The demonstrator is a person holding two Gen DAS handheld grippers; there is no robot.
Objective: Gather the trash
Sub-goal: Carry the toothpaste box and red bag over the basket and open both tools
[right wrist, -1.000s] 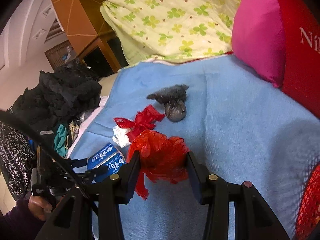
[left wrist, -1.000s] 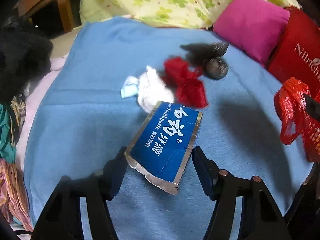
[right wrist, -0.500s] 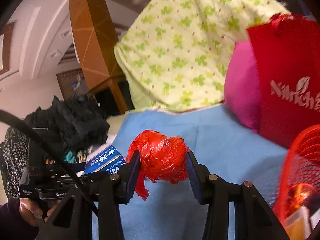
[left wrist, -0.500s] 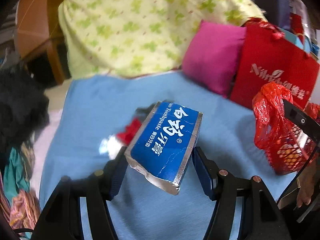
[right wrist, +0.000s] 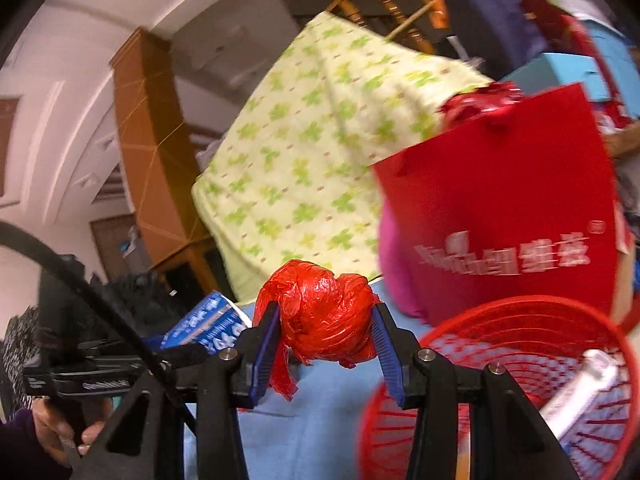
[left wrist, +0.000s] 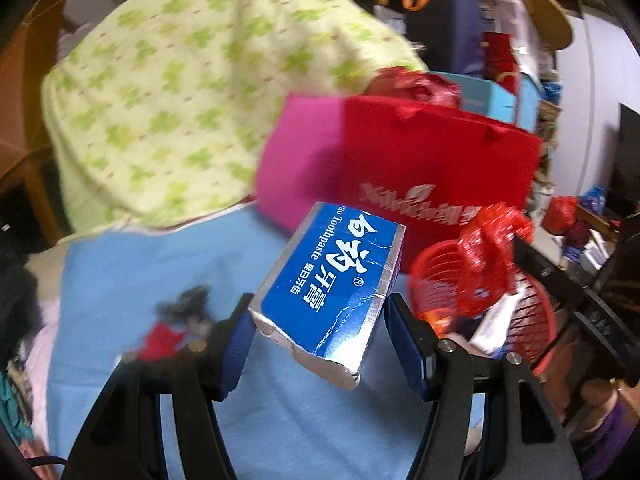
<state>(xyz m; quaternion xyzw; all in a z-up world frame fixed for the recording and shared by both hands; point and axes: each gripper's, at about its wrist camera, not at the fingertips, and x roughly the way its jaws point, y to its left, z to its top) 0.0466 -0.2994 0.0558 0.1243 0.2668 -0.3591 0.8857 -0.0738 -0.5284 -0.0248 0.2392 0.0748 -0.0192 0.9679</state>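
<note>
Two tongs clamp glossy carton [left wrist: 332, 284], crinkled plastic [right wrist: 324, 316].

Two wrist cameras, close over a blue-covered bed

The left wrist view looks forward and down across the blue blanket [left wrist: 152, 264]; the right wrist view looks nearly level from just beside it. Both share the red basket [left wrist: 538, 320] [right wrist: 520, 312], the red bag [left wrist: 432, 160] [right wrist: 500, 200] and the green-patterned quilt [left wrist: 180, 100] [right wrist: 312, 160].

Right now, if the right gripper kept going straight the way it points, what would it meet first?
Probably the pink cushion or red bag past the blue blanket; depth is unclear. The right gripper holds a red plastic wad.
</note>
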